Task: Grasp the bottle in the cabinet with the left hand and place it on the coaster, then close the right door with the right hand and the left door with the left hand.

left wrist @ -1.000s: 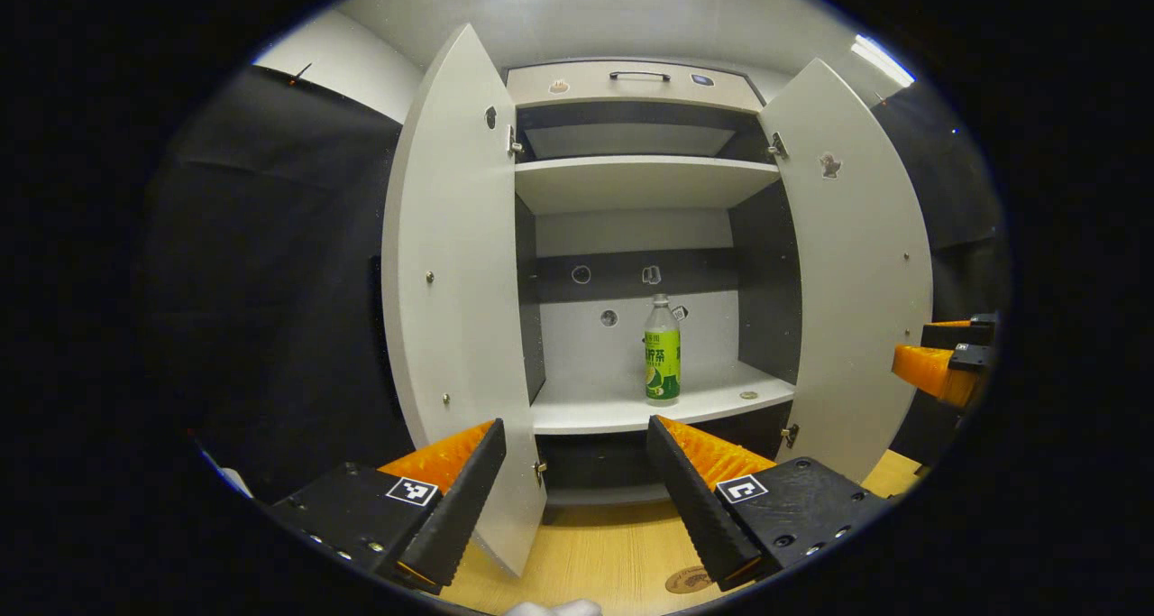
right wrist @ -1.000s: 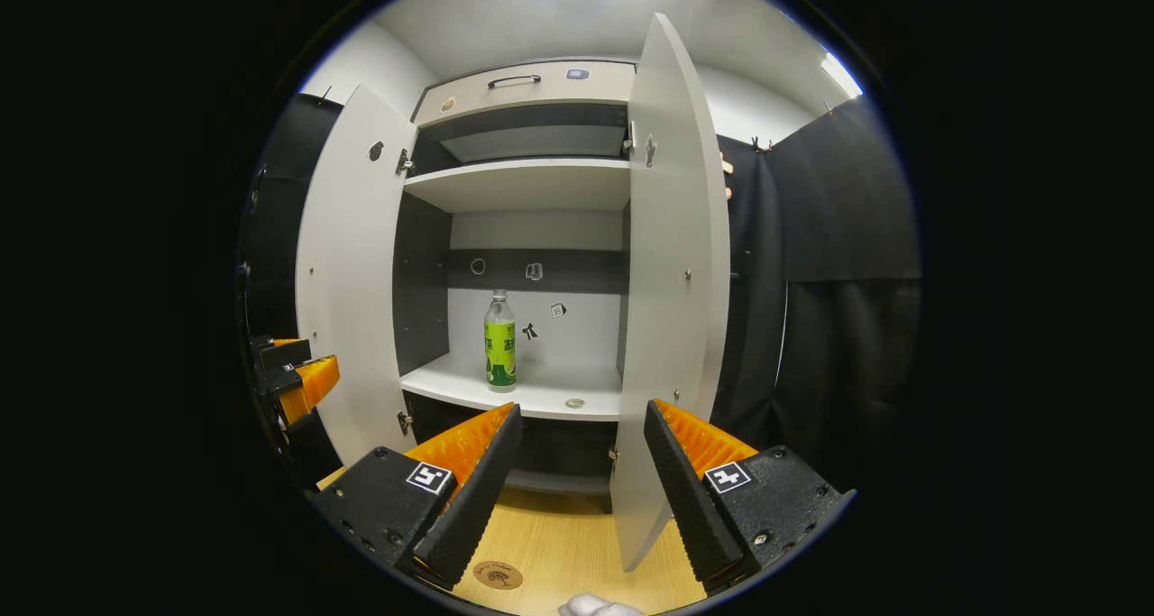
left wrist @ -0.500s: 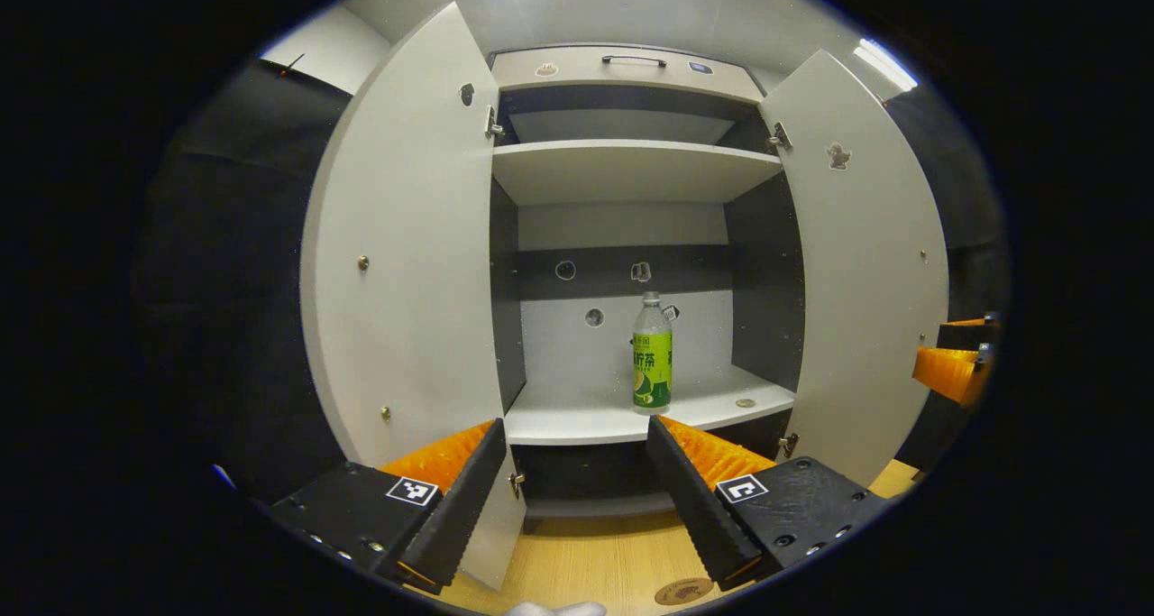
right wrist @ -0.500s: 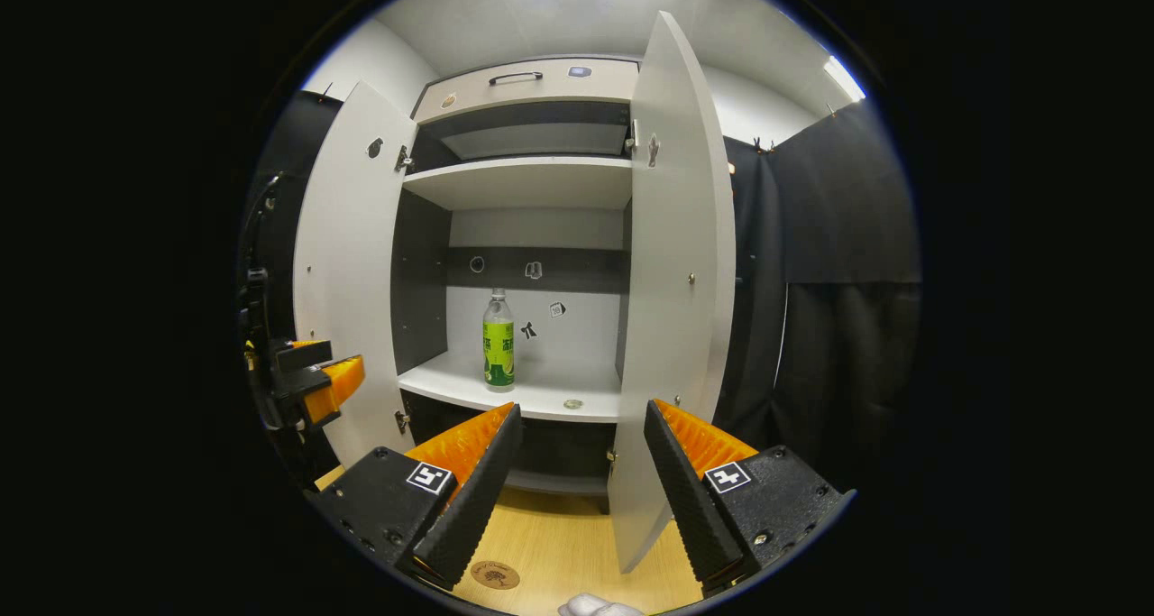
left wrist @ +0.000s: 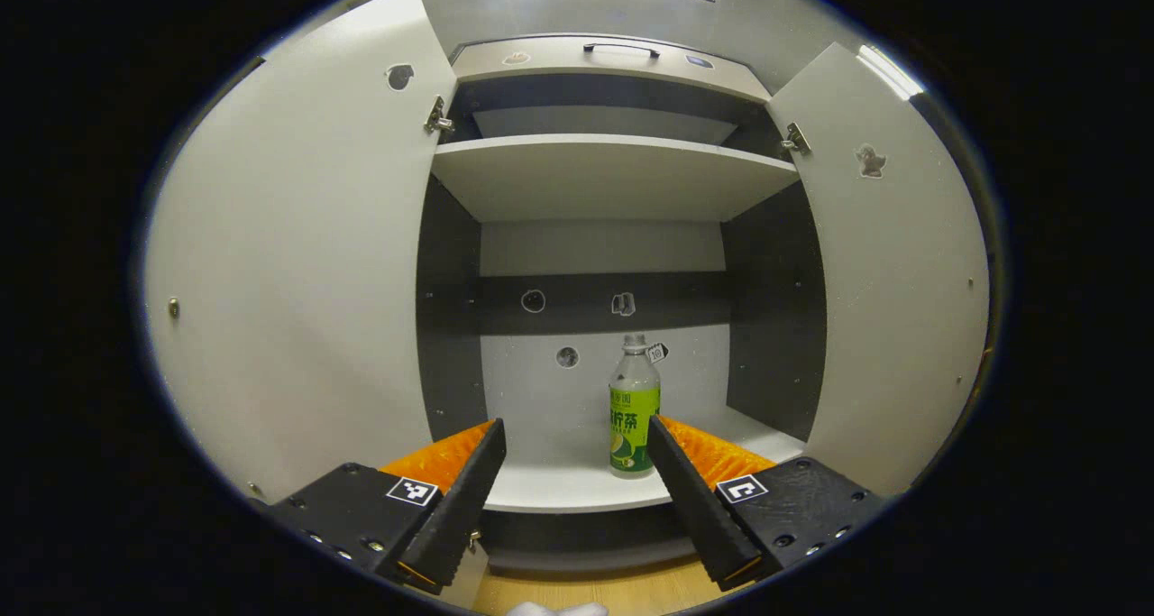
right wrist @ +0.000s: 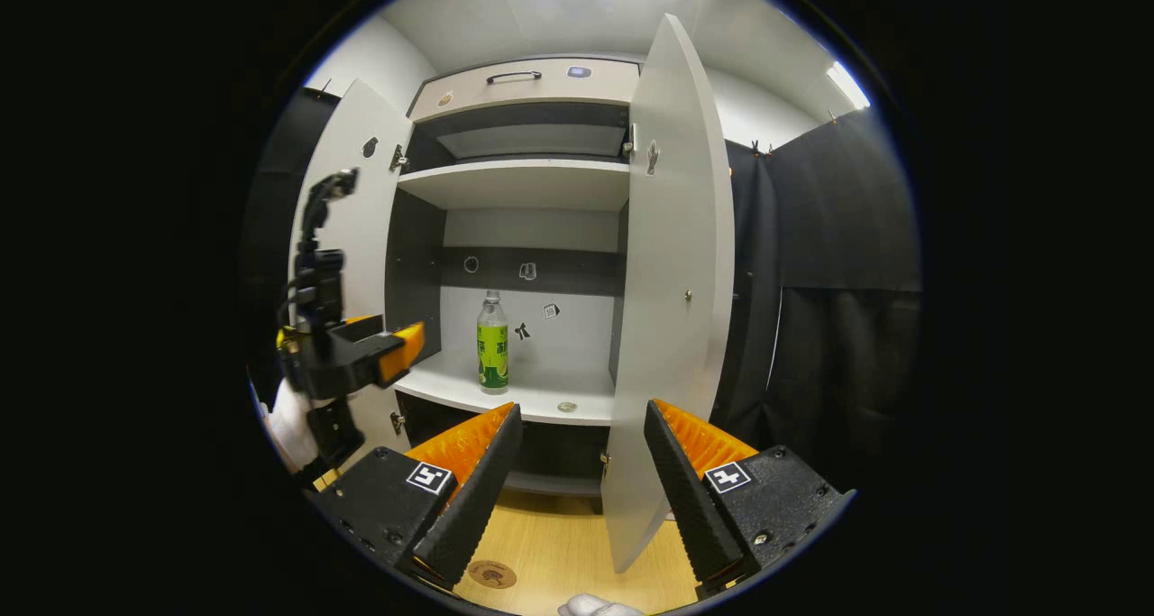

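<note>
A: Grey-white board all around: the cabinet with both doors swung wide, the left door taking the whole left side of the left gripper view, the right door on the right side.

B: And the bottle, green label, stands upright on the lower shelf, centre of frame, a little right of the middle.

A: The left tool is wide open with nothing between its fingers. The bottle sits just by the right finger, not centred in the gap.

B: So I'd say drift right a touch before going in, then take it at the label, low on the body, so it doesn't tip.

A: In the right gripper view the left tool shows at middle left, at the cabinet mouth, well short of the bottle.

B: The right tool is wide open as well, empty, held back over the wooden table.

A: Nothing blocks the reach. A small round disc lies on the shelf, right of the bottle.

B: The coaster waits at the bottom of frame on the table, under the left finger.
</note>
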{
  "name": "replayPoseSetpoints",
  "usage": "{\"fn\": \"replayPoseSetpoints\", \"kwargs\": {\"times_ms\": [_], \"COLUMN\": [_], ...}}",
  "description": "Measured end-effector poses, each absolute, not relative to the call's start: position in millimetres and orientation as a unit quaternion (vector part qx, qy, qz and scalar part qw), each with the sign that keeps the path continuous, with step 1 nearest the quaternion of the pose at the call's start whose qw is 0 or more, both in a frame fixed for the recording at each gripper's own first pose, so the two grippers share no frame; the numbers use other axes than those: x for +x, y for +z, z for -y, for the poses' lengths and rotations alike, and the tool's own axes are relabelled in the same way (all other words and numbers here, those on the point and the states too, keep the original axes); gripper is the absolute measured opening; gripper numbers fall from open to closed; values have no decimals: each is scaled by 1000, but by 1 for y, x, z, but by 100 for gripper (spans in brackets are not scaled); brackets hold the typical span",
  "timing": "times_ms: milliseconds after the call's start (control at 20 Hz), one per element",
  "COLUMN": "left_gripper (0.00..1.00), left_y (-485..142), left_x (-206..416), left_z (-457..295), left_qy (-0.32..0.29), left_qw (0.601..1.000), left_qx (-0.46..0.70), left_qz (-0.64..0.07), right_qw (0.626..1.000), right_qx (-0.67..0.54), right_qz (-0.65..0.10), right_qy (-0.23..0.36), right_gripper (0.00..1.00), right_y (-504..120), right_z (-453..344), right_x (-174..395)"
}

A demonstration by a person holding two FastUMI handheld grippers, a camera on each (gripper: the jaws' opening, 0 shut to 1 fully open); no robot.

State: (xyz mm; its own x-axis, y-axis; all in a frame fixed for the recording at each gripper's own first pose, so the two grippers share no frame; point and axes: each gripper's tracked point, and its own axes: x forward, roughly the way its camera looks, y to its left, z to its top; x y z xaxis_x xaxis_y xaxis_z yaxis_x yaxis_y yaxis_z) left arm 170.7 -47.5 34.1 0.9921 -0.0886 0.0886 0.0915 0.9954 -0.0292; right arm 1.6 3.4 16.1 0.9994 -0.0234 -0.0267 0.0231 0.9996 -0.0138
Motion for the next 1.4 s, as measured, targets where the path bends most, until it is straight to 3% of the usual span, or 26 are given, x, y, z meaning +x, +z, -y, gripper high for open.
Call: {"fn": "replayPoseSetpoints", "kwargs": {"times_ms": [600, 1050, 1200, 1400], "left_gripper": [96, 96, 76, 74], "left_y": [38, -10, -15, 12], "left_x": [309, 354, 350, 315], "left_z": [104, 123, 121, 112], "left_qy": [-51, -44, -47, -55], "left_qw": [997, 999, 999, 998], "left_qx": [-25, -18, -13, -10], "left_qz": [47, -8, -23, 19], "right_qw": [999, 998, 998, 998], "right_qx": [-28, -24, -25, -23], "right_qz": [-29, -38, -40, -42], "right_qy": [-28, -39, -34, -30], "right_gripper": [84, 84, 84, 84], "right_y": [19, 14, 11, 7], "right_z": [-7, 1, 0, 5], "right_x": [-6, -10, -11, -15]}}
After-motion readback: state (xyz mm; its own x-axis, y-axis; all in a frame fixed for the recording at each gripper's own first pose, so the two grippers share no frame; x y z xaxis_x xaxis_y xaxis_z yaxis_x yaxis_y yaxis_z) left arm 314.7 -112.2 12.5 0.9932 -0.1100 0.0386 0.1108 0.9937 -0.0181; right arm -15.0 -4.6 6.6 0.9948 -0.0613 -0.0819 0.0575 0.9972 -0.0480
